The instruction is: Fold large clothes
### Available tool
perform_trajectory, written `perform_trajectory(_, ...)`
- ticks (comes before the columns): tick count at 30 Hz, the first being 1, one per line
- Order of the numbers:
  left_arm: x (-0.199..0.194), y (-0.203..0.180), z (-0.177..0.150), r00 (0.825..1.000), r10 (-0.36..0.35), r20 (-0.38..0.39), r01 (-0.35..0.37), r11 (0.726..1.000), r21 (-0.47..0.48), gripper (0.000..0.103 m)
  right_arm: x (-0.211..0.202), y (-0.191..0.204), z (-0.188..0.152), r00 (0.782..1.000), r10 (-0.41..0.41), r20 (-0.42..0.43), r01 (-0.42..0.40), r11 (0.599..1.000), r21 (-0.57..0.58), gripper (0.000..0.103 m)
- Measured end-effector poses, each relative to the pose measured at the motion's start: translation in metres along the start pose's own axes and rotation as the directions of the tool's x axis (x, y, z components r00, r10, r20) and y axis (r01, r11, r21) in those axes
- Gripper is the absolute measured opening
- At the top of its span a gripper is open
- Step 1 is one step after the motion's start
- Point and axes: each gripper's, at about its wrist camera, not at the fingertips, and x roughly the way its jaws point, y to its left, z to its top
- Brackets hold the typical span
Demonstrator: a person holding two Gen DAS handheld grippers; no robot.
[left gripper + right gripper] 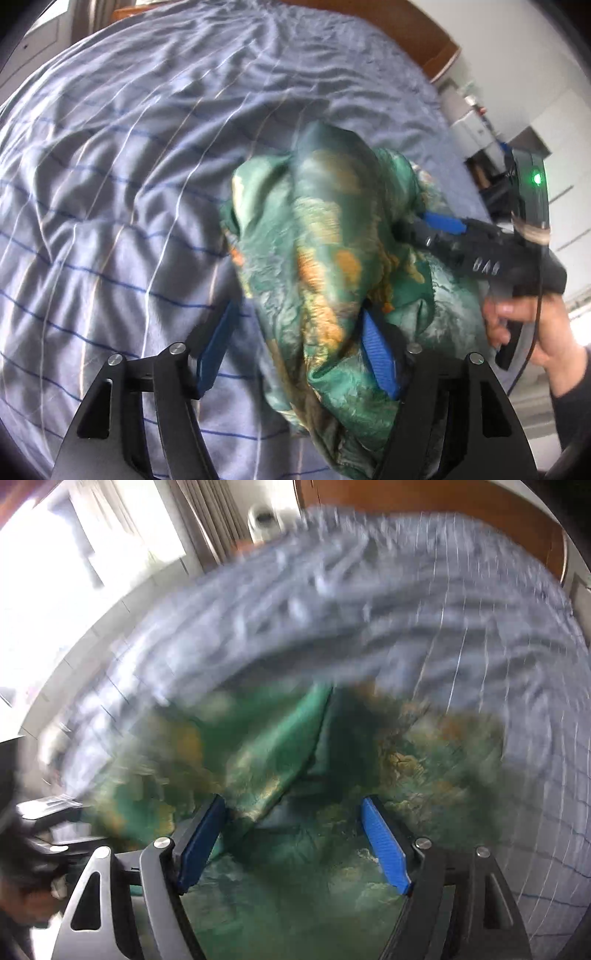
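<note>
A green satin garment (pixel 328 258) with orange and pale print lies bunched on the striped bed sheet (pixel 122 177). My left gripper (pixel 295 339) is open; the cloth drapes between its blue pads and over the right pad (pixel 380 365). My right gripper (pixel 439 221) reaches into the cloth from the right in the left wrist view. In the blurred right wrist view the right gripper (pixel 291 834) is open, with the garment (pixel 280 746) lying loose between and beyond its blue pads.
The blue-grey sheet (pixel 406 620) covers the whole bed. A wooden headboard (pixel 417 33) runs along the far edge. White furniture and boxes (pixel 476 129) stand past the bed's right side. A bright window with curtains (pixel 92 554) is at the left.
</note>
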Motion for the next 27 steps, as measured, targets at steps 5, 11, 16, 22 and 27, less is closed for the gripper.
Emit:
perform_trajectory(5, 0.009, 0.000, 0.001, 1.000, -0.022, 0.002, 0.022, 1.000, -0.004, 0.068, -0.004, 0.006, -0.019, 0.999, -0.032, 0.043, 0.034, 0.998, -0.049, 0.079)
perform_trajectory(11, 0.004, 0.000, -0.001, 1.000, -0.023, 0.006, 0.023, 1.000, 0.018, 0.068, -0.095, 0.006, -0.105, 0.987, 0.044, 0.153, -0.010, 0.977, -0.214, 0.079)
perform_trajectory(16, 0.010, 0.001, -0.003, 0.999, -0.037, 0.012, 0.037, 0.999, -0.012, 0.071, -0.113, -0.004, -0.184, 0.979, 0.044, 0.197, -0.007, 0.984, -0.180, 0.079)
perform_trajectory(22, 0.002, -0.003, -0.013, 0.999, -0.014, 0.052, 0.016, 0.999, -0.036, 0.072, -0.058, -0.012, -0.204, 0.991, 0.006, 0.136, 0.005, 0.997, -0.080, 0.085)
perform_trajectory(27, -0.055, -0.048, -0.028, 0.946, 0.201, 0.255, -0.227, 0.971, 0.075, 0.098, -0.095, -0.015, -0.207, 0.983, -0.001, 0.183, 0.014, 0.997, -0.072, 0.085)
